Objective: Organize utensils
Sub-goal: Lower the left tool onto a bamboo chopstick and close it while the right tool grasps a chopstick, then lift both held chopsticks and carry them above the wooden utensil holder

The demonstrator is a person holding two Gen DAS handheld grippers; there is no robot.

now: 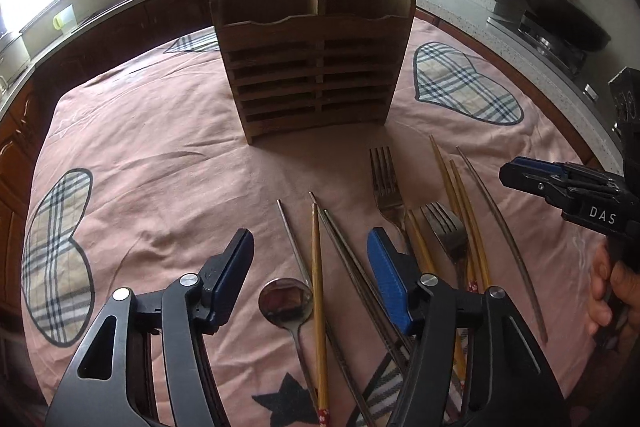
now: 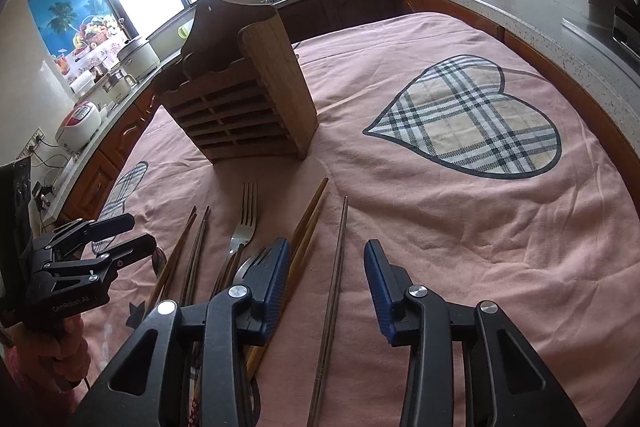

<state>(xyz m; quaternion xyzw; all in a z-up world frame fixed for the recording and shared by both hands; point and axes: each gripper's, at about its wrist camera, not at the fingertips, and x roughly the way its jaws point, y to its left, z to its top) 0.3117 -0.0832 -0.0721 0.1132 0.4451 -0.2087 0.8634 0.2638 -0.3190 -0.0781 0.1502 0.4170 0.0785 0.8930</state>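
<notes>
Both grippers hung low over the pink cloth [image 2: 400,227] on the table, and nothing was held yet. The left gripper [image 1: 312,271] had its fingers partly open, empty, poised above a spoon [image 1: 285,301], a yellow chopstick [image 1: 319,291] and two grey metal chopsticks [image 1: 352,267] lying on the cloth. The right gripper [image 2: 326,275] showed its fingers partly open too, bare, with a single metal chopstick [image 2: 335,287] lying on the cloth between them and untouched. Just left of it lay brown chopsticks [image 2: 308,223] and a fork [image 2: 244,223], a second fork [image 1: 448,231] nearer in. The wooden holder [image 1: 316,67] stood upright at the far side of the utensils, near the middle of the table, well apart from both grippers, with a plaid heart patch [image 2: 472,119] to its right.
</notes>
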